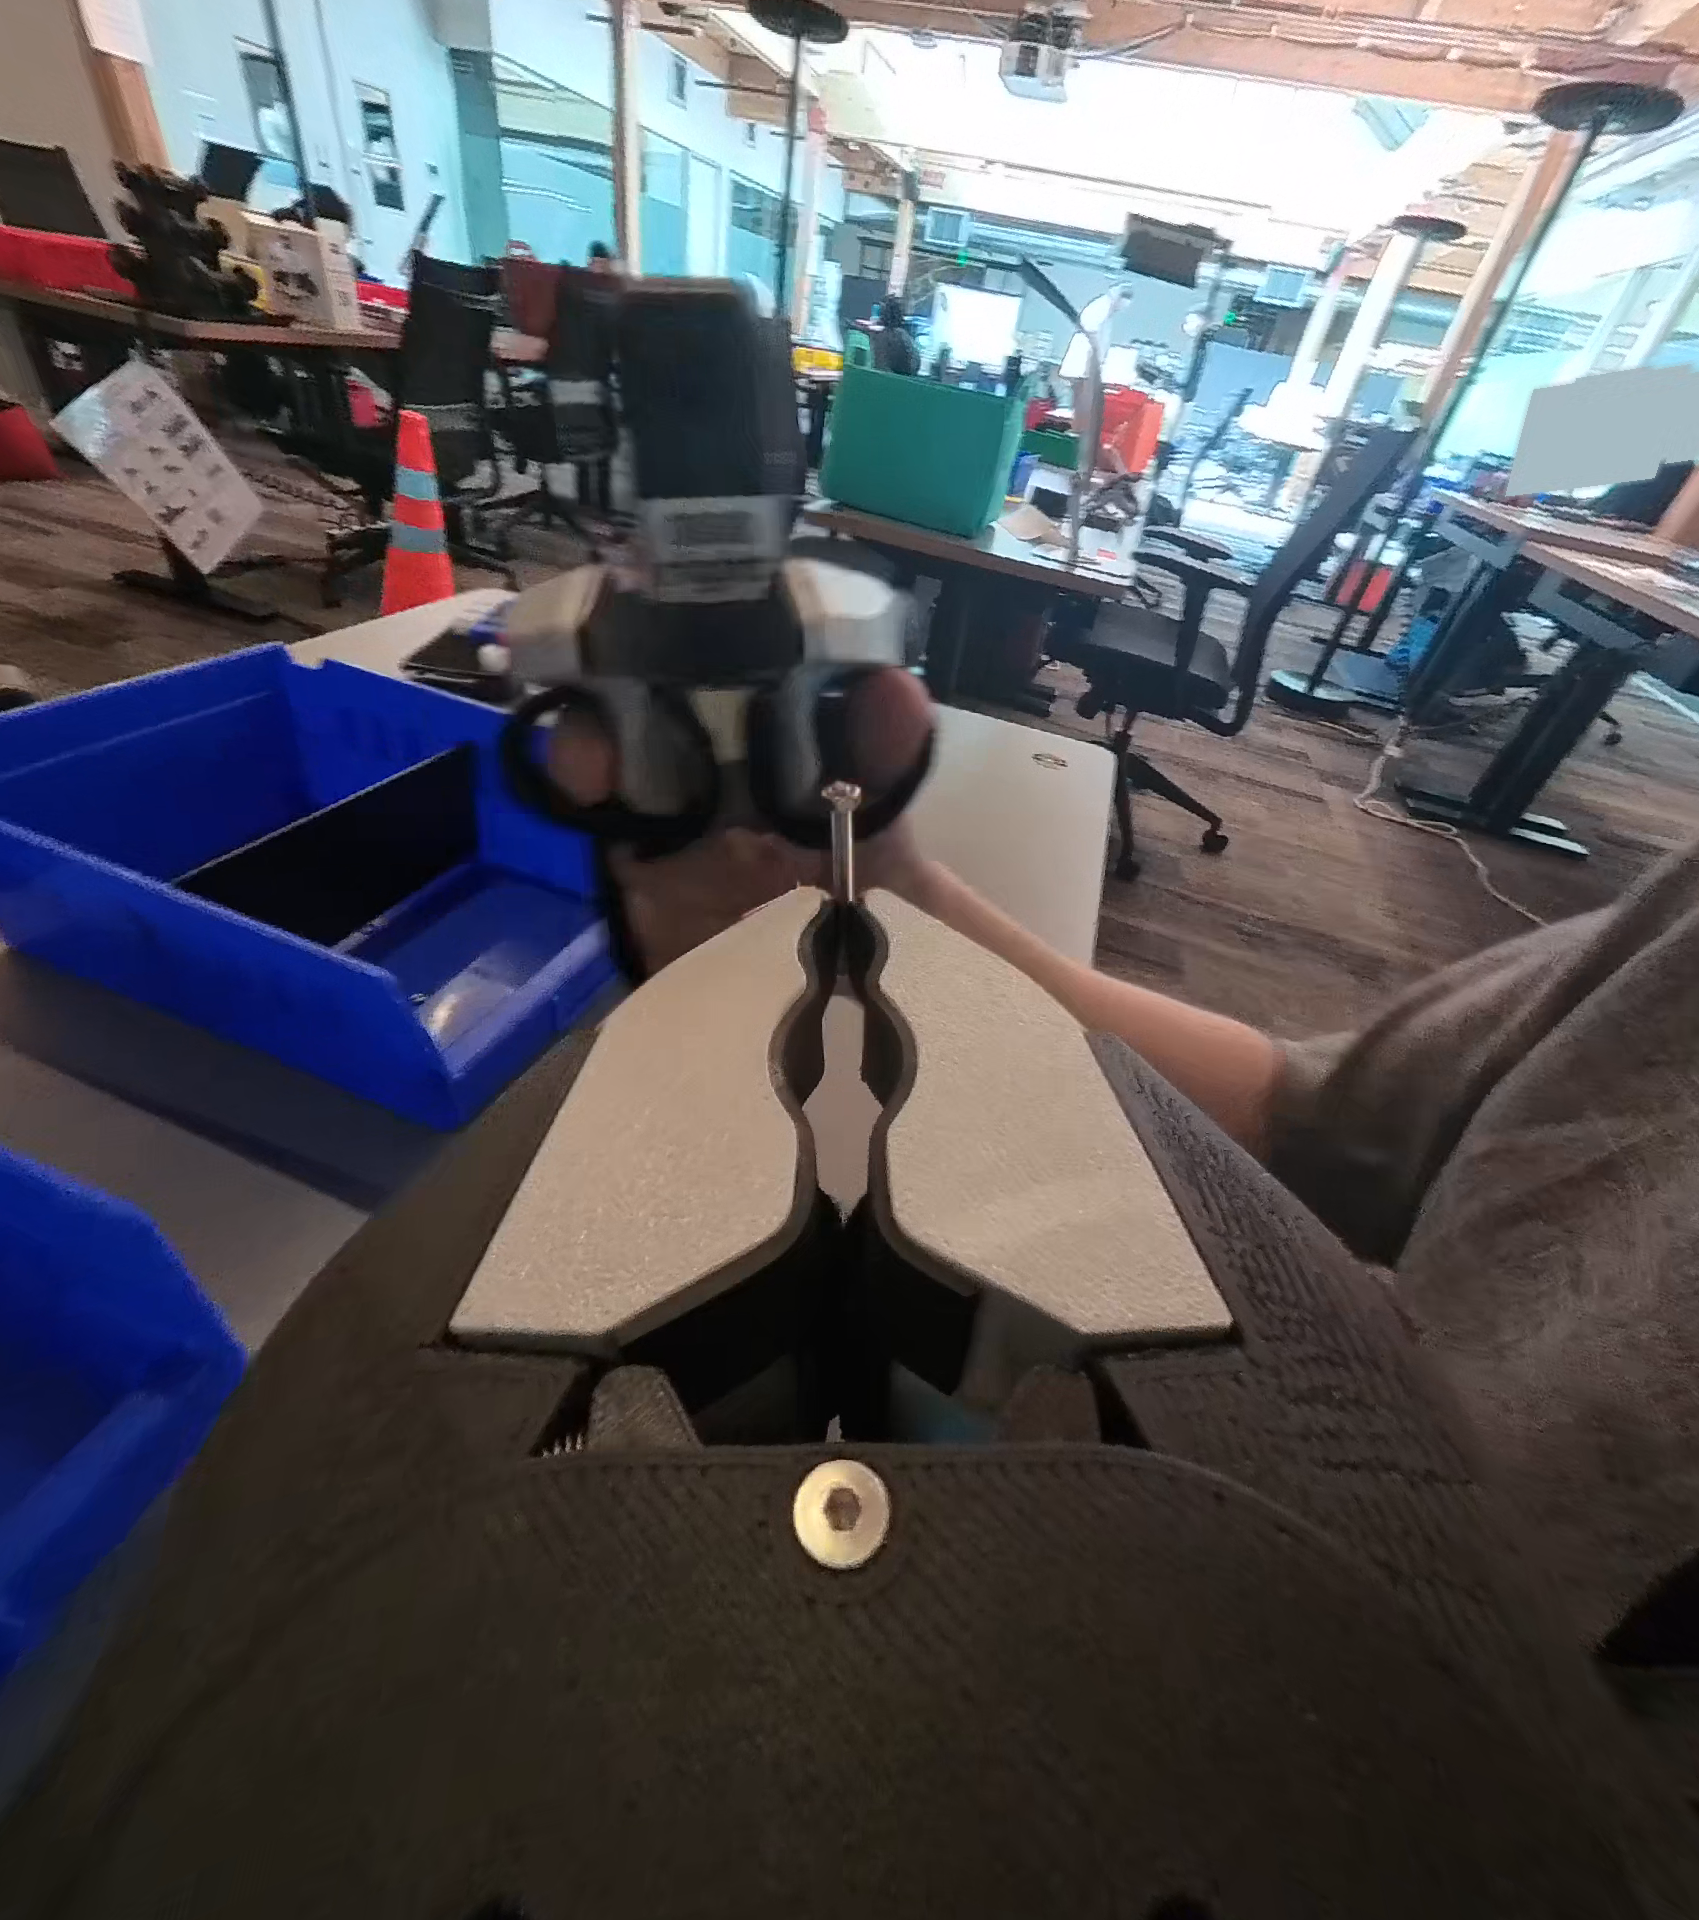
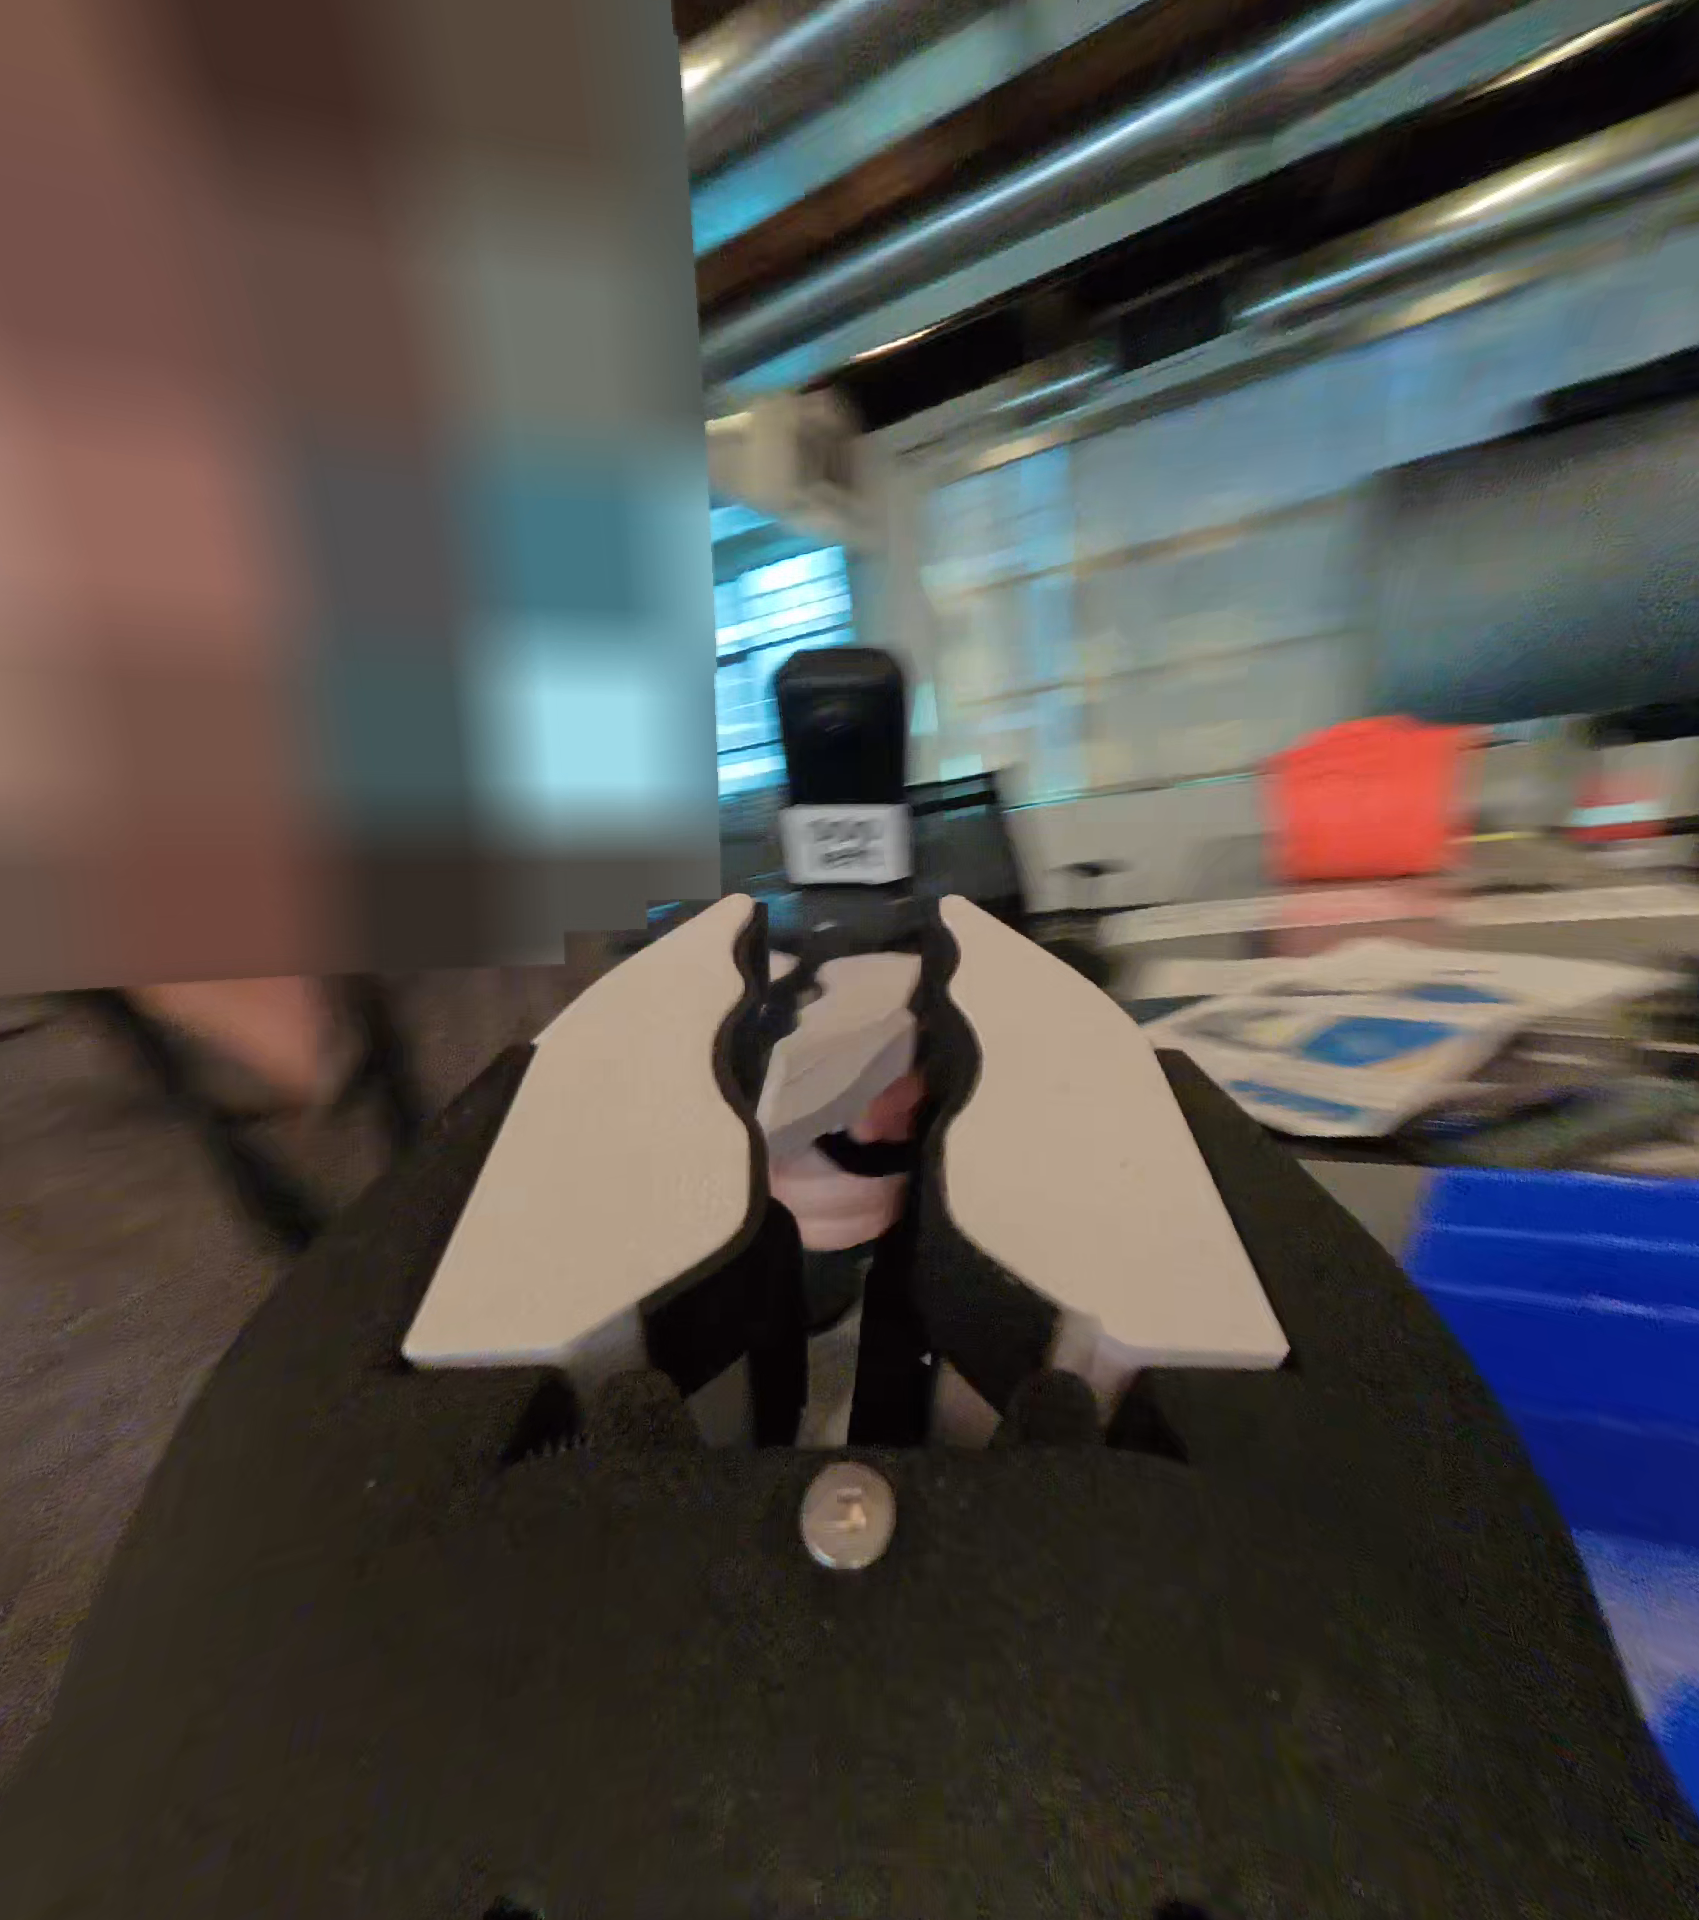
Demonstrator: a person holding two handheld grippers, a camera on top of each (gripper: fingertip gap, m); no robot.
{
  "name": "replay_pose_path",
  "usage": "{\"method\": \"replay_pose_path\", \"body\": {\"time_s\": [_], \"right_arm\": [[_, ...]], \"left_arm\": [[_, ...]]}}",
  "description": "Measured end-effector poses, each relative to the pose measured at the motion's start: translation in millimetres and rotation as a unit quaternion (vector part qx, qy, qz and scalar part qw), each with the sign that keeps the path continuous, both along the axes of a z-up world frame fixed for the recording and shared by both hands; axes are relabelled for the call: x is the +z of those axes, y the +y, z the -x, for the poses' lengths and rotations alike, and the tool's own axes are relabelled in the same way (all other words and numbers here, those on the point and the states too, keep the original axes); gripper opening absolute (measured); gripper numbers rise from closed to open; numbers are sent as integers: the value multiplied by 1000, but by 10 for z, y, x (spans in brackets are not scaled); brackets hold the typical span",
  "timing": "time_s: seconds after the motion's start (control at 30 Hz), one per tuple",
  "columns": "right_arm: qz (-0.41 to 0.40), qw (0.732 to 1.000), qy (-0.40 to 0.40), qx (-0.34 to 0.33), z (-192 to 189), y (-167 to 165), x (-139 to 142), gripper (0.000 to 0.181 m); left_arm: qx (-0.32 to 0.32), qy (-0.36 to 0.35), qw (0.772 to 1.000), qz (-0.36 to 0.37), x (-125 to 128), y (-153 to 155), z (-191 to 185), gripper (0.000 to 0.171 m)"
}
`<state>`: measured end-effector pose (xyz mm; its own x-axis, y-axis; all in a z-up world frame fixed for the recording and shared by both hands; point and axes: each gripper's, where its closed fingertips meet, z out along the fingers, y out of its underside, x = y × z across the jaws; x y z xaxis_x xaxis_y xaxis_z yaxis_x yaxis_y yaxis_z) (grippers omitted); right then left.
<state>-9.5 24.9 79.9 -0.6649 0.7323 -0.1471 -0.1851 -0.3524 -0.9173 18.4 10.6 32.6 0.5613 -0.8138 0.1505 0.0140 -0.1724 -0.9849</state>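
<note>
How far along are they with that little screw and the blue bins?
Done: the left claw has a screw pinched upright at its tips, lifted off the table. In hand: the right claw, open, faces the left one at close range, empty. Left: the screw is in no bin; the nearest blue bin, with its black divider, sits to the side.

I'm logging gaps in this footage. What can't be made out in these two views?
- Left wrist view: the screw tip is hidden between the left hand-held gripper fingertips.
- Left wrist view: the near blue bin is cut off by the left edge.
- Right wrist view: motion blur smears the background and the red bin.
</note>
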Motion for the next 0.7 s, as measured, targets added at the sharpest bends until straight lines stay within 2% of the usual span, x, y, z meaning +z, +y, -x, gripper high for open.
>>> {"method": "replay_pose_path", "body": {"time_s": [0.07, 0.13, 0.17, 0.23, 0.3, 0.33, 0.5, 0.7], "right_arm": [[-1, 985, 9, -174, -24, 135, 44, 28], [-18, 944, 0, -330, -84, 195, 6, 26], [-44, 925, -12, -377, -87, 145, -34, 29], [-83, 882, -46, -461, -56, 105, -118, 20], [-113, 858, -73, -497, 16, 61, -176, 18], [-125, 855, -82, -496, 60, 28, -201, 16], [-110, 873, -89, -466, 160, -39, -239, 15], [-113, 873, -79, -467, 157, -61, -214, 5]], "left_arm": [[33, 13, 999, -4, -19, 75, 91, 2], [60, 24, 998, -6, -42, 138, 166, 2], [71, 32, 997, -7, -61, 162, 192, 2], [83, 38, 996, -9, -78, 188, 212, 2], [85, 39, 996, -12, -77, 186, 202, 2], [85, 41, 995, -15, -75, 181, 199, 2], [87, 44, 995, -22, -36, 154, 208, 2], [84, 44, 995, -21, -42, 153, 197, 2]]}}
